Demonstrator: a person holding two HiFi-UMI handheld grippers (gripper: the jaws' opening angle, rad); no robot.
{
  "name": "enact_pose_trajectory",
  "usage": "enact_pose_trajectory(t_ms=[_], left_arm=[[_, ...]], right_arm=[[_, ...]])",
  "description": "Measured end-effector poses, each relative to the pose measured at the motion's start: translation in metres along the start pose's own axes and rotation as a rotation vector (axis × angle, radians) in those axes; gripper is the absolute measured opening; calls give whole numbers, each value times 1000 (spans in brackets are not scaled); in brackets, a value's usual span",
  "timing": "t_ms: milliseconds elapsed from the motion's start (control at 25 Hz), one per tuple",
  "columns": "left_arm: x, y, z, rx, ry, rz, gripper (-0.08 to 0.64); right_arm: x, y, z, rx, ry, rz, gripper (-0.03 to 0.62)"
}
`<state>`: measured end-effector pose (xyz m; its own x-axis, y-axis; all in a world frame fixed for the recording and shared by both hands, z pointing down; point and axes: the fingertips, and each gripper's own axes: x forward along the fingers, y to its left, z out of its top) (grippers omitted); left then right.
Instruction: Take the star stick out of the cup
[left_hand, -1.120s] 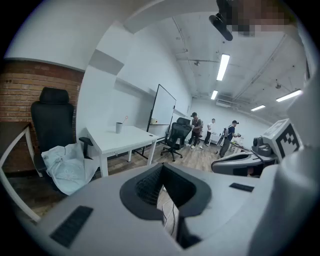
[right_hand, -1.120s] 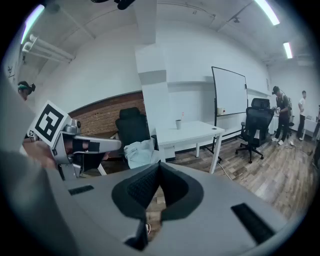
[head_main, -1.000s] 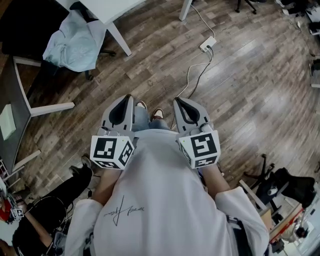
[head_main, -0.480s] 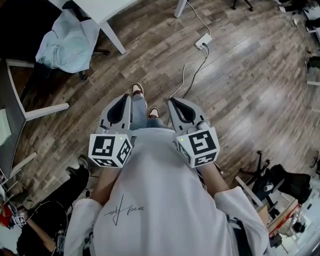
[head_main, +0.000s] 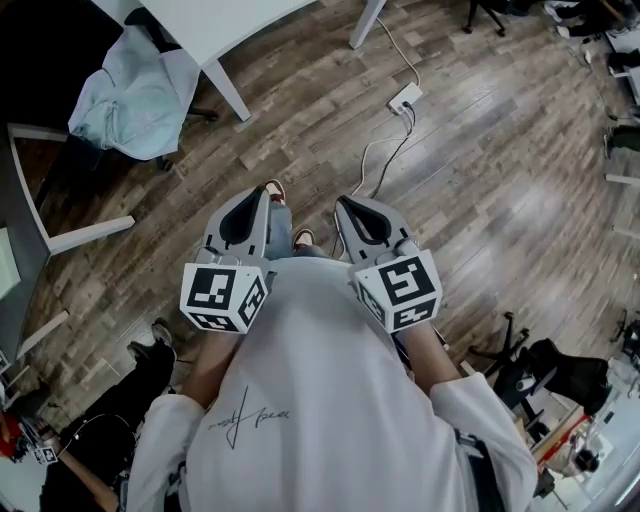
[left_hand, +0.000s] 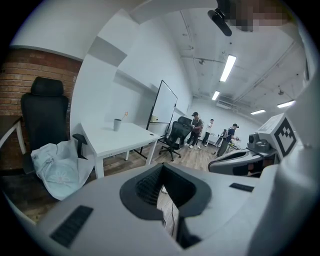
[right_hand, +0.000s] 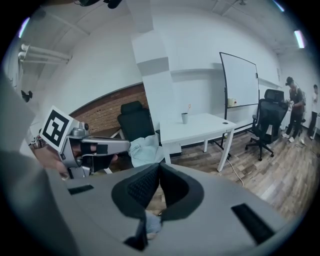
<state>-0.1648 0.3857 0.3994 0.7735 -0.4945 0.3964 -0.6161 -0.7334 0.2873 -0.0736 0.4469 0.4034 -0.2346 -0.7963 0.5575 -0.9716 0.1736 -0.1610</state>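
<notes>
- head view: left tongs (head_main: 250, 205) & right tongs (head_main: 352, 208) are held side by side close to the person's torso, over the wood floor (head_main: 480, 200). both are well short of the white table (head_main: 215, 20), only a corner of which shows at top. no cup in this view. a pale jacket (head_main: 130, 95) lies beside the table's near leg.
- left gripper view: the left tongs are clenched w/ nothing between them, just floor seen through the slit. the cup (left_hand: 117, 124) stands upright on the table, toward its far end by the wall. a thin stick (left_hand: 125, 115) pokes out of it, leaning a bit. it's prob the star stick, but too small to make out a star.
- right gripper view: the right tongs are also clenched and empty. cup & stick sit on the table's far side from here, well apart from both tongs.
- step in hand, as i judge it: approach, no grasp possible yet.
- how to do it well:
  - get square to the table's long edge nearest the cup, staying clear of the jacket at the table's leg.
  - release one pair of tongs before it's over the table, not at the cup.
  - come at the stick above the cup rim and pinch the shaft, not the rim.
  - the cup looks light and may tip or drag along, so steady it w/ the other tongs.
  - lift along the stick's lean, straight out.
</notes>
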Motion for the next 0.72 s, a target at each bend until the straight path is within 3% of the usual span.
enact_pose_trajectory(t_ms=[720], left_arm=[[54, 97, 84, 10, -71, -46, 4]], right_arm=[[91, -16, 90, -18, -16, -50, 11]])
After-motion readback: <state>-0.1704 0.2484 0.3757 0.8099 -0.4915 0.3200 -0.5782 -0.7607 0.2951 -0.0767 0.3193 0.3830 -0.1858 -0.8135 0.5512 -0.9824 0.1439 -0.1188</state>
